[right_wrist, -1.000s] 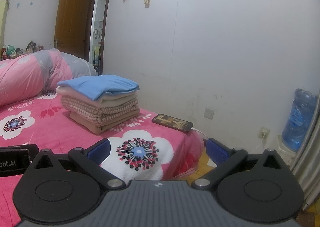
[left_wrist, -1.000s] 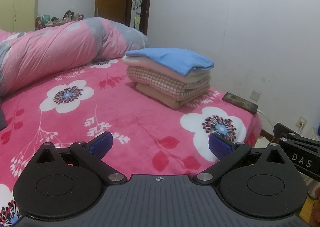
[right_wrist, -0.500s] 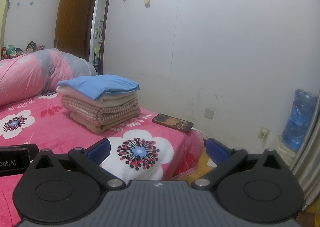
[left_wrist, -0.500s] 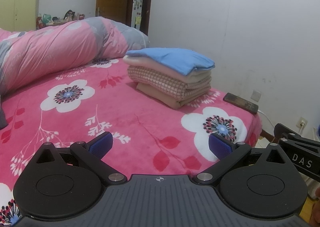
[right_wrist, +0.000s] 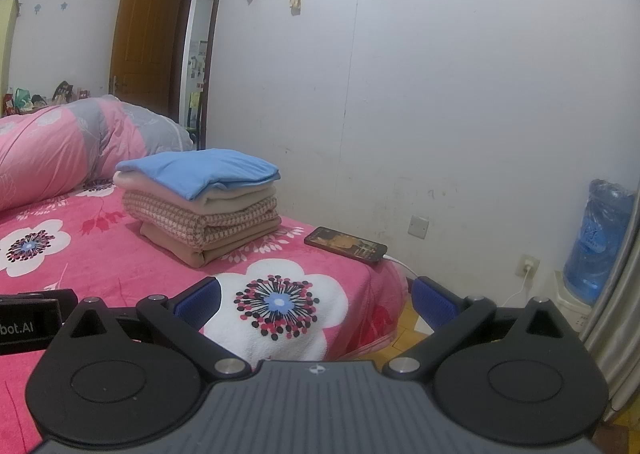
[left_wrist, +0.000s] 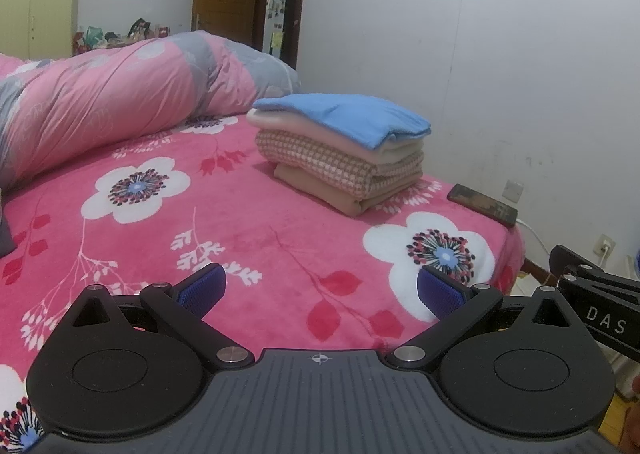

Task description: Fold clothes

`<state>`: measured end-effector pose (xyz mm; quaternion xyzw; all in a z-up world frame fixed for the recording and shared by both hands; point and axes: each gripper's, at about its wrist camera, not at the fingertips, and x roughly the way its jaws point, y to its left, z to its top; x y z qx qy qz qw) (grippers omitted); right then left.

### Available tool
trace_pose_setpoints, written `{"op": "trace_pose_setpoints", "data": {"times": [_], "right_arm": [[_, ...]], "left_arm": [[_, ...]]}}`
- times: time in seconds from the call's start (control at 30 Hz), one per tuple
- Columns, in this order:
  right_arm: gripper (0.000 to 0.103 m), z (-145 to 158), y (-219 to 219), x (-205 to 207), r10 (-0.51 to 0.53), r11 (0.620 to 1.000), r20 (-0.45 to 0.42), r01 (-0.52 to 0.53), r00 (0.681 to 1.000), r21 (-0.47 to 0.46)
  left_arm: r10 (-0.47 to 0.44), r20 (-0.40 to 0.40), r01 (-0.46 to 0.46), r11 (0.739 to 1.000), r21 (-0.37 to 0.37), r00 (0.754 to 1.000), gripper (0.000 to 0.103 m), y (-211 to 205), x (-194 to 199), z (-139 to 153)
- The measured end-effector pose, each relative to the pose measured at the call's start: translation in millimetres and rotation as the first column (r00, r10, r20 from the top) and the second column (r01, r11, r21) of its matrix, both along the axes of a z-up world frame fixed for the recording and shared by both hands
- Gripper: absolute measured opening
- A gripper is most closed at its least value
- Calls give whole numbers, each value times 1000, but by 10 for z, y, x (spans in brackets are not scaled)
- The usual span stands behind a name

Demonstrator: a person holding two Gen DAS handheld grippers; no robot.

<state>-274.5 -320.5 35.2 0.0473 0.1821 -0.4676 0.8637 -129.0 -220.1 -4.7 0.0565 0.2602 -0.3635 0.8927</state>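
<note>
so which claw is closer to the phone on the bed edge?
Right. The right claw hangs open near the bed corner, with the phone just ahead and slightly right. The left claw, also open, sits further left over the bedspread, the phone farther off to its right.

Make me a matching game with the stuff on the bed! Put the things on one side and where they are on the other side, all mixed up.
Things:
1. blue garment
2. phone
3. checked garment
4. rolled quilt

Places:
A. near the bed's edge, cable plugged in
B. top of the folded stack
C. far side of the bed, behind the stack
D. middle of the stack, under the cream layer

Pairs: 1-B, 2-A, 3-D, 4-C
</note>
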Motion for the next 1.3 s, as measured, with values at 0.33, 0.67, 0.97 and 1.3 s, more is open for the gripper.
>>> {"op": "trace_pose_setpoints", "data": {"times": [0.33,0.67,0.97,1.3], "right_arm": [[103,0,13,1,2,1000,0,-2,1000,0],[103,-6,7,13,5,1000,-1,-5,1000,1],[103,-4,14,39,9,1000,0,-9,1000,0],[103,-2,27,50,9,1000,0,-9,1000,-1]], "left_arm": [[6,0,-6,1000,0,1000,103,2,6,-1],[9,-2,-9,1000,4,1000,103,-3,20,-8],[17,1,-17,1000,5,1000,103,0,30,-4],[16,2,-16,1000,9,1000,103,-3,39,3]]}}
